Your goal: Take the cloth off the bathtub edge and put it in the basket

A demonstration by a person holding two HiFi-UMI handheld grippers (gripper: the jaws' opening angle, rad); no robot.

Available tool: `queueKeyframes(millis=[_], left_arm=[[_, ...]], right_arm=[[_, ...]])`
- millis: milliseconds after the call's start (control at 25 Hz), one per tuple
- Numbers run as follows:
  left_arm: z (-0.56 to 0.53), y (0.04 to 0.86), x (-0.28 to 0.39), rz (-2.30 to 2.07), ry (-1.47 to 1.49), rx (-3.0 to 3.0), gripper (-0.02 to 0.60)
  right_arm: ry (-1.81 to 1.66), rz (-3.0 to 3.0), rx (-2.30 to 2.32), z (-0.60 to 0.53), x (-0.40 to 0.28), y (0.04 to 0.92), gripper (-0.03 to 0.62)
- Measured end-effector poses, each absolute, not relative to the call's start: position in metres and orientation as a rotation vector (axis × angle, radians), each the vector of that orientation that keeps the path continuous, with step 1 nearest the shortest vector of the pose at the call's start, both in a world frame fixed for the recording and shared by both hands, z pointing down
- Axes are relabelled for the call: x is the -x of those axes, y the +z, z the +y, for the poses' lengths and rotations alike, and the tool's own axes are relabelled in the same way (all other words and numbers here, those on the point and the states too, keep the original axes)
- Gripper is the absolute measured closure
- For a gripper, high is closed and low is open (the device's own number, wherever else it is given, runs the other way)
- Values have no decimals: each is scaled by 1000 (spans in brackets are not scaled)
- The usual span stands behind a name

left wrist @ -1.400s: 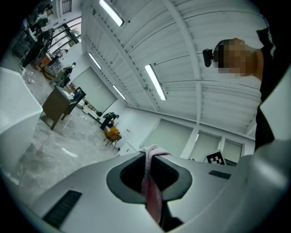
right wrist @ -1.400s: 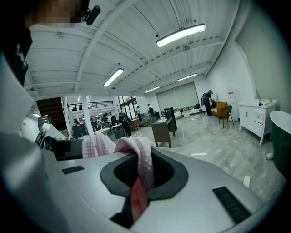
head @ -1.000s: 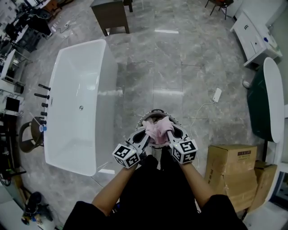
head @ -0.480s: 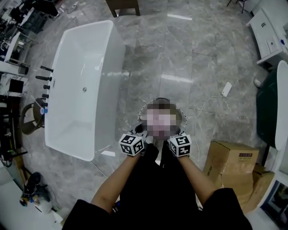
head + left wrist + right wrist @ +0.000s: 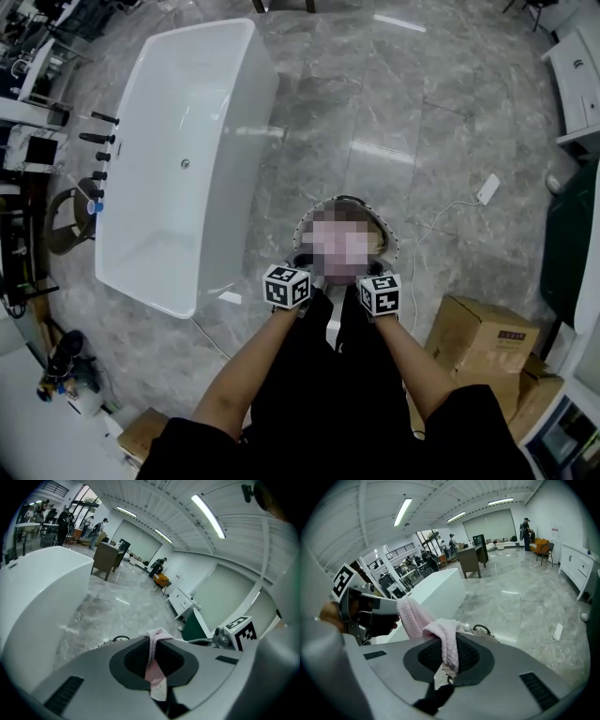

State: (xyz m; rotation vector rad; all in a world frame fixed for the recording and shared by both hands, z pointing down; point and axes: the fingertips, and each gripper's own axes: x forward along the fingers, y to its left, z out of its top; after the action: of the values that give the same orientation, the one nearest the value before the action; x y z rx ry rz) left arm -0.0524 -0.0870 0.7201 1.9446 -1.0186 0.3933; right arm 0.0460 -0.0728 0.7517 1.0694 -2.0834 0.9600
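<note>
The bathtub [image 5: 178, 159] stands left of the basket [image 5: 392, 239], its edge bare. The pink cloth [image 5: 446, 641] hangs just above the basket, with your left gripper [image 5: 154, 654] and right gripper [image 5: 447, 657] each clamped on it. Lower it into the basket, then release both.

Head view: looking steeply down from high above the bathtub [image 5: 178, 159].
Gripper views: riding low, facing level across the floor, both sharing that bathtub.

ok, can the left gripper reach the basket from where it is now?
Probably yes. The left gripper, shut on the pink cloth, is at the near rim of the basket in the head view, with nothing visible between them; the inside is blurred out.
</note>
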Motion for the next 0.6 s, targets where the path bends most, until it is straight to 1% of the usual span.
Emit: queueKeyframes(millis=[200,600], left_arm=[[-90,739,53,-1043,484,-1964,554],[-103,762,64,-1049,503,-1928,552]], right_arm=[[960,-2048,-982,-73,-47,773,548],[965,-1982,-994,-86,-59,794,548]])
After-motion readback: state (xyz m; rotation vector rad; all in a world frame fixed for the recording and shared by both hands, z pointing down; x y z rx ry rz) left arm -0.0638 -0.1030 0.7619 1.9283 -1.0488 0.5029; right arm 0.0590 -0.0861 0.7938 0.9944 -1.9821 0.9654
